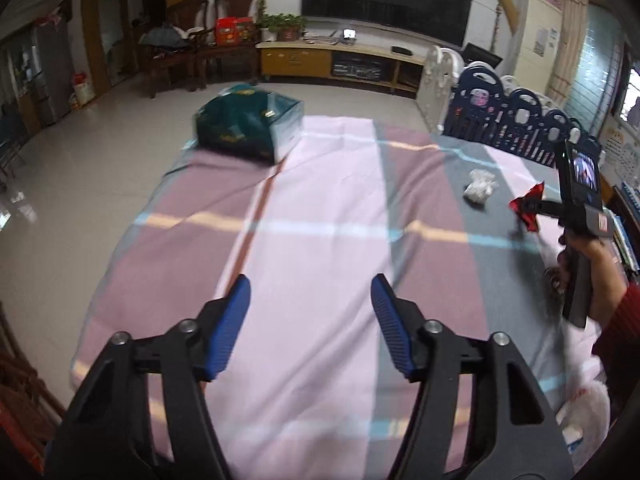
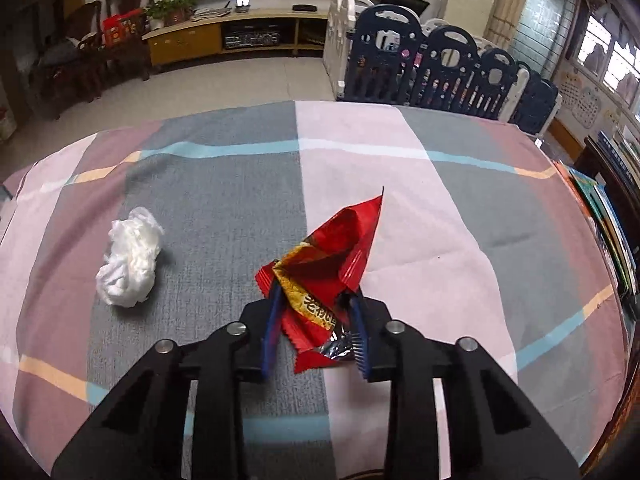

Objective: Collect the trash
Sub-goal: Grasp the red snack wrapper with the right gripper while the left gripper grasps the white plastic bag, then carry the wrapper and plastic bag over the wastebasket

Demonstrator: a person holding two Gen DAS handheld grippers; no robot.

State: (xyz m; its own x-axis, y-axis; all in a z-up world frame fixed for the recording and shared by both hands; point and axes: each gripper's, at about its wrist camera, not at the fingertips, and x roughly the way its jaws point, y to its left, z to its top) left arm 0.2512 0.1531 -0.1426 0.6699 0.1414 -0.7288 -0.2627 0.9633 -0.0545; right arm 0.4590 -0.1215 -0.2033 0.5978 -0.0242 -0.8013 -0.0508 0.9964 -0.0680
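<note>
Your right claw (image 2: 314, 312) is clamped on the red snack wrapper (image 2: 334, 256): its blue pads (image 2: 269, 330) press the crumpled foil from both sides, and the wrapper's pointed end sticks out toward the far edge of the desk (image 2: 460, 216). Whether the wrapper touches the checked cloth you cannot tell. Seen from the left wrist, the same wrapper (image 1: 529, 209) shows at the tip of your right claw (image 1: 532, 210), on the far right of the desk (image 1: 320, 208), with your hand (image 1: 580, 256) and a red sleeve (image 1: 622, 320) behind it.

Your left claw (image 1: 311, 292) hangs over the pink stripe of the cloth with its jaws apart and nothing between them.

A wad of white tissue (image 2: 130, 260) lies on the grey stripe, to the left of the wrapper and apart from it. From the left wrist it (image 1: 480, 186) sits just beyond the wrapper, farther in from the right edge.

A dark green box (image 1: 248, 126) stands at the far left corner of the desk, well apart from both pieces of trash.
</note>
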